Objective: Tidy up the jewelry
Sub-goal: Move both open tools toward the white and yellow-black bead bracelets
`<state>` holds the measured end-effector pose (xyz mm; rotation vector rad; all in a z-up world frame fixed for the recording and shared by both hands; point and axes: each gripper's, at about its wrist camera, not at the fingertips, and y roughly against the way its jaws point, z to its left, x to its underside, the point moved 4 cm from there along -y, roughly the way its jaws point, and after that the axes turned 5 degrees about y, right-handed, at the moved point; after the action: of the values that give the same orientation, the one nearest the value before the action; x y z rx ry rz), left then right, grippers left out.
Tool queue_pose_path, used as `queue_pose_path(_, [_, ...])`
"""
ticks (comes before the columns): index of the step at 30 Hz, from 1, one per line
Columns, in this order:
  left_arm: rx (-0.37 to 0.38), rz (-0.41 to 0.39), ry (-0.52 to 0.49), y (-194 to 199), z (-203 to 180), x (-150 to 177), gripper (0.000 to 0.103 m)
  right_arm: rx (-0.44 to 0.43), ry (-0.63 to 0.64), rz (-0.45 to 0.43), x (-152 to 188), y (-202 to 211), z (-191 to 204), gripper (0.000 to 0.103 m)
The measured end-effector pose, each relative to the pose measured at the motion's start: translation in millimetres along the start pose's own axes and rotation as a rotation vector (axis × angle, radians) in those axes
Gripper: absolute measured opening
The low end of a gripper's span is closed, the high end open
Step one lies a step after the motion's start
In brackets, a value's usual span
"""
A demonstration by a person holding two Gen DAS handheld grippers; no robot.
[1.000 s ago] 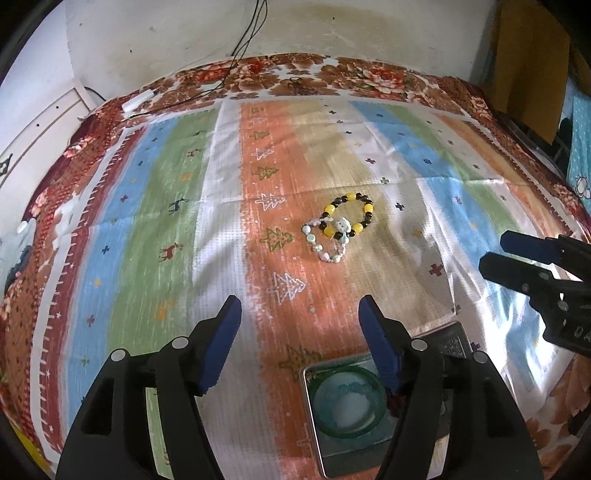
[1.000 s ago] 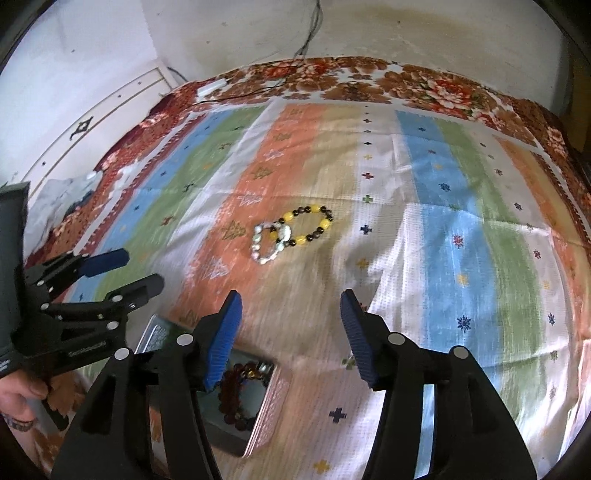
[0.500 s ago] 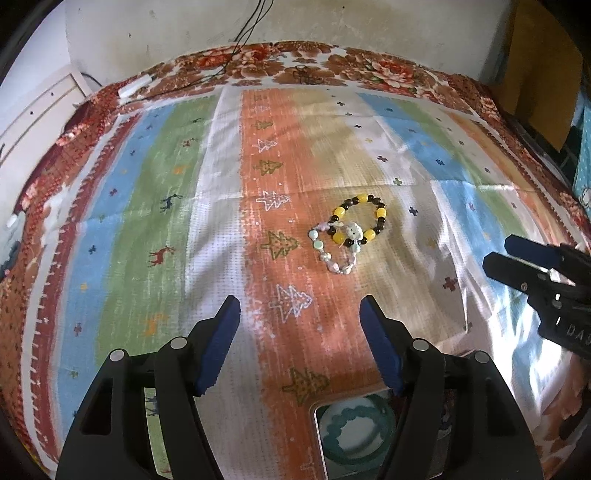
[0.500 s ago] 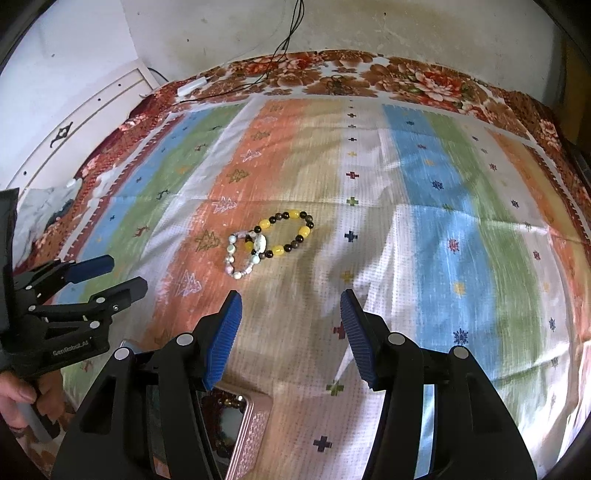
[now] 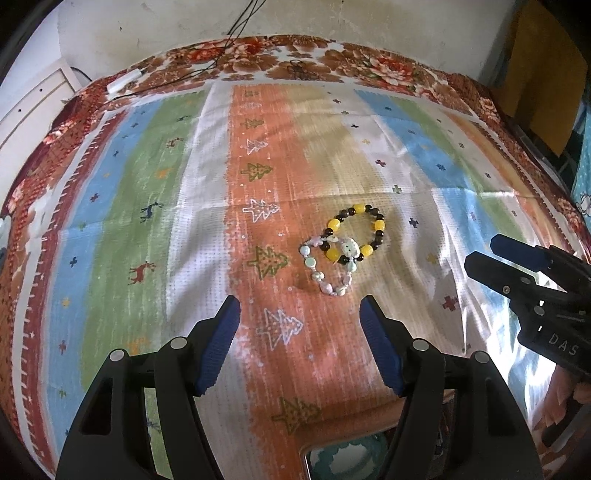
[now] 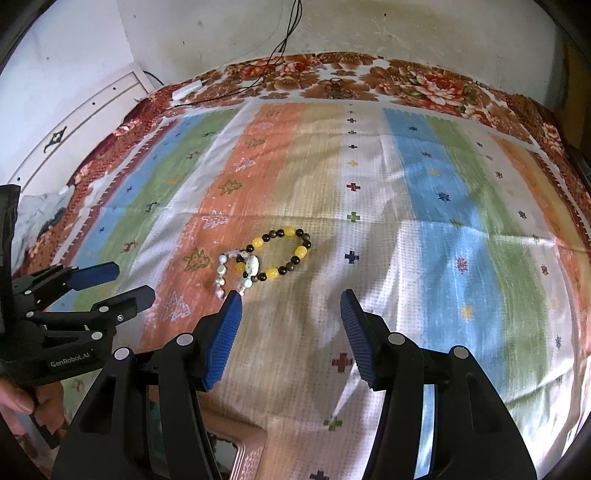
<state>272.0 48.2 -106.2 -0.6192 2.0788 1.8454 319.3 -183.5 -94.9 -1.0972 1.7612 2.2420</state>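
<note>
Left wrist: yellow-and-dark bead bracelet (image 5: 356, 234) overlaps pale one (image 5: 327, 267)

I'm in a home bedroom: a bed under a striped sheet (image 5: 207, 206), floral blanket (image 6: 406, 79) along the top, stained plaster wall (image 5: 332, 18) beyond, white cabinet (image 6: 92, 110) upper left.

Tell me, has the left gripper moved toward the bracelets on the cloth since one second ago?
Yes. In its own view the bracelets now lie nearer the left gripper, and the metal box has slid almost under the bottom edge.
</note>
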Motion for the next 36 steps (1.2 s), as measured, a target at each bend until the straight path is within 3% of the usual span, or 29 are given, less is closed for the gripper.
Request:
queue_pose_path(15, [0.040,0.077,-0.003,-33.6,-0.8,-13.8,0.067,0.040,0.012,0.033,-14.9,-41.6,-5.8,0.055])
queue_pose_path(36, [0.023,0.169,-0.043,-87.6,2.1,-23.5,0.068,0.026,0.015,0.087,-26.9,-88.9,-12.1,0.055])
